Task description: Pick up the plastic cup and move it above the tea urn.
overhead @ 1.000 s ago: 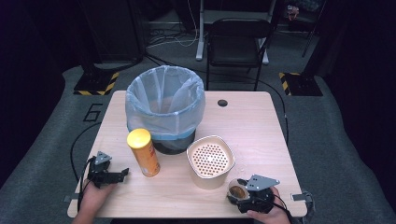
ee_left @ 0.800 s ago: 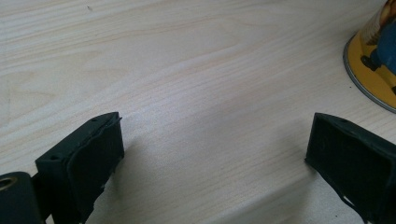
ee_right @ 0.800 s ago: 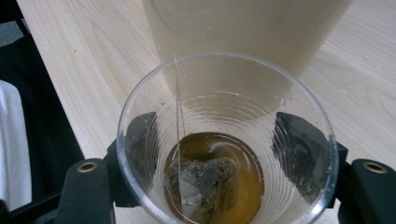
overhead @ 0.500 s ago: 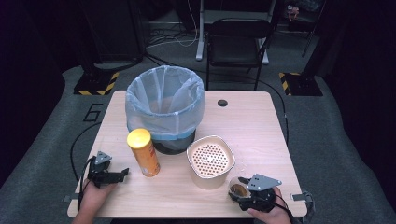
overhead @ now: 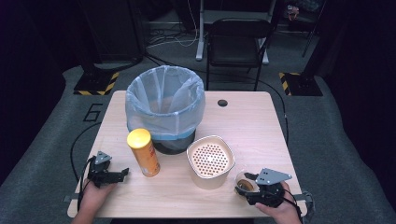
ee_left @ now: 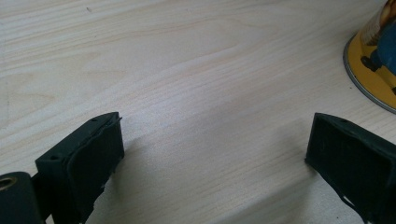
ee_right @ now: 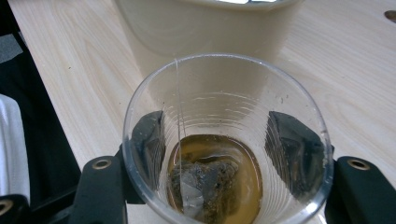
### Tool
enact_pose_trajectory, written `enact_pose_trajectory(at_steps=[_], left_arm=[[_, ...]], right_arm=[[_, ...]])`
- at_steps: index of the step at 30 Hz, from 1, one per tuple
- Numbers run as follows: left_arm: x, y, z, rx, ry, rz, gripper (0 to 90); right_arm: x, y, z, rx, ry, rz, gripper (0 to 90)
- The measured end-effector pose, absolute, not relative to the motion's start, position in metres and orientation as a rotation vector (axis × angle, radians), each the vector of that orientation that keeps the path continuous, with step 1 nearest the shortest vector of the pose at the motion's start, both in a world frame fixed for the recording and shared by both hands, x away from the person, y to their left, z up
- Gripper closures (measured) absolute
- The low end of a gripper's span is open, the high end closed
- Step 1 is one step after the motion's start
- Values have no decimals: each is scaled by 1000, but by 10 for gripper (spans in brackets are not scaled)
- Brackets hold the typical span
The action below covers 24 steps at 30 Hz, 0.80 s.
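A clear plastic cup [ee_right: 224,107] holding brown tea and a soaked tea bag [ee_right: 201,186] sits between the jaws of my right gripper [ee_right: 217,144]. The jaws have just been closing, and the black pads [ee_right: 292,144] now press on the cup's sides. In the high view the cup [overhead: 243,181] and right gripper [overhead: 248,185] are at the table's front right, beside a beige tub [overhead: 210,161]. My left gripper [overhead: 122,173] rests at the front left, jaws wide open on bare wood [ee_left: 215,154], next to a yellow can [overhead: 144,151].
A bin lined with a pale bag [overhead: 166,107] stands mid-table behind the can and the tub, which has a perforated insert. The tub's wall [ee_right: 205,28] is just beyond the cup. The can's base [ee_left: 373,65] lies right of the left jaws. The table's [overhead: 252,126] far right is bare wood.
The right gripper has closed on the cup and moved slightly up and away from the front edge with it. The left gripper has stayed still.
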<state>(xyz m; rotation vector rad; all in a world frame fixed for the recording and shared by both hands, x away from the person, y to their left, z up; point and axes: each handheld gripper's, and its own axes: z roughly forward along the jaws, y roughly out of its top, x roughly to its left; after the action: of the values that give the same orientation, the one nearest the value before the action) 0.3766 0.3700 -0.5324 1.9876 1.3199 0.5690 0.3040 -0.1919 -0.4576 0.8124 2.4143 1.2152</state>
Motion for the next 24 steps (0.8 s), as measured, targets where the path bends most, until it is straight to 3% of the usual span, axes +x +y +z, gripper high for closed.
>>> enact_pose_trajectory(at_steps=[9,24], left_arm=[[377,370,-532,1987,1320,569,39],[377,370,-532,1987,1321,569,39]], right_arm=[[319,-212,-440,791,2386,1176,388],[374,-223,-418,875,2295,1185,396]])
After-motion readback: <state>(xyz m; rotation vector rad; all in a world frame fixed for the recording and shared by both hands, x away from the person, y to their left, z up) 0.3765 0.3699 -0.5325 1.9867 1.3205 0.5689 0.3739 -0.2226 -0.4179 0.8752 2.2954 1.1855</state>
